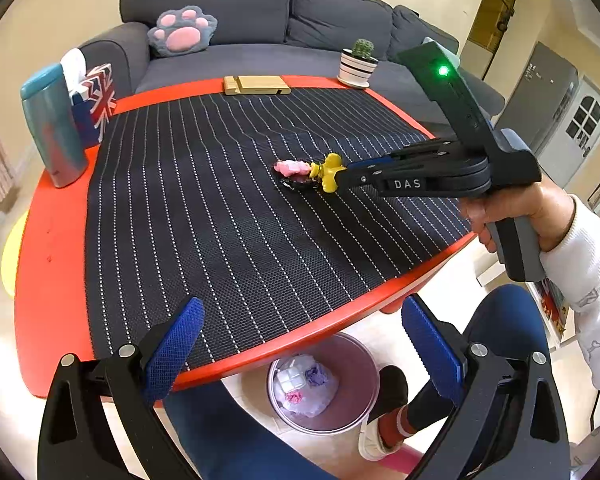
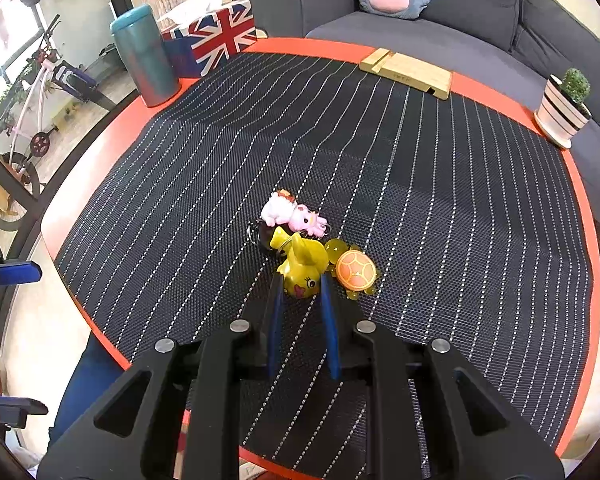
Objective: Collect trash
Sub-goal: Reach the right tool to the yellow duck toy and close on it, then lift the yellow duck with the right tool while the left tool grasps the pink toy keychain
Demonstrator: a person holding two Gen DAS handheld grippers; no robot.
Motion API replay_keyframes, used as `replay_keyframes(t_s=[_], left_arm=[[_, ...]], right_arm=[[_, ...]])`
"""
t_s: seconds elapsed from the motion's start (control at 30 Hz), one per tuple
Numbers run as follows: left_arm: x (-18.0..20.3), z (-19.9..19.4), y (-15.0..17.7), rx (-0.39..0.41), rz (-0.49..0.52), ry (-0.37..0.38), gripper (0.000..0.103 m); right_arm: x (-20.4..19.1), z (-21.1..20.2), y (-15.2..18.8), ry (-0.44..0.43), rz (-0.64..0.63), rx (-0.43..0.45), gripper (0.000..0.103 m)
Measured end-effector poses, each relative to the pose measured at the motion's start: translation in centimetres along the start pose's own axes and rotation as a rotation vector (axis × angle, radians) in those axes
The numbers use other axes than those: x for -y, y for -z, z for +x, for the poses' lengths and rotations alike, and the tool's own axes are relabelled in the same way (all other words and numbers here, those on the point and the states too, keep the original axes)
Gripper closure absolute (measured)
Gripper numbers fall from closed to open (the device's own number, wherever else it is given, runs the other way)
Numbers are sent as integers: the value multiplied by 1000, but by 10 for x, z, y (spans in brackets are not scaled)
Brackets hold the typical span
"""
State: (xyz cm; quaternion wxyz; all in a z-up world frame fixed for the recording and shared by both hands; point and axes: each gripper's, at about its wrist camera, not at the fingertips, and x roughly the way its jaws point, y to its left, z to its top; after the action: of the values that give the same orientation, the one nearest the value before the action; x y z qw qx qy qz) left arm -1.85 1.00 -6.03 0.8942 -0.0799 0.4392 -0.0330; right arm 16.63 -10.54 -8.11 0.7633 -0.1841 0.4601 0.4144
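A yellow duck toy (image 2: 302, 266) lies on the black striped mat (image 2: 420, 200) in a small cluster with a pink-and-white pig toy (image 2: 292, 214) and an orange turtle toy (image 2: 356, 272). My right gripper (image 2: 300, 288) is shut on the duck's head end; in the left wrist view the right gripper (image 1: 334, 178) holds the duck (image 1: 330, 168) beside the pink toy (image 1: 292, 168). My left gripper (image 1: 300, 340) is open and empty at the table's near edge, above a pink trash bin (image 1: 352, 364) holding crumpled wrappers.
A teal tumbler (image 2: 144, 56), a Union Jack tissue box (image 2: 216, 38), a wooden phone stand (image 2: 410, 72) and a potted cactus (image 2: 566, 110) stand along the red table's (image 2: 100, 128) far rim. A grey sofa (image 2: 440, 28) is behind. The person's legs are beside the bin.
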Motion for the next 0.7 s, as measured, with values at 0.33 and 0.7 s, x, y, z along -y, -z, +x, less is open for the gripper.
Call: replay_keyframes(t_s=[0.33,0.7], left_arm=[[6,2,-12,7,24,-7,8],[16,7,-23,10,55,-4,8]], right_arm=[[5,-18,-1,17,1,27,85],[14,-41,-2,43,12,71,85]])
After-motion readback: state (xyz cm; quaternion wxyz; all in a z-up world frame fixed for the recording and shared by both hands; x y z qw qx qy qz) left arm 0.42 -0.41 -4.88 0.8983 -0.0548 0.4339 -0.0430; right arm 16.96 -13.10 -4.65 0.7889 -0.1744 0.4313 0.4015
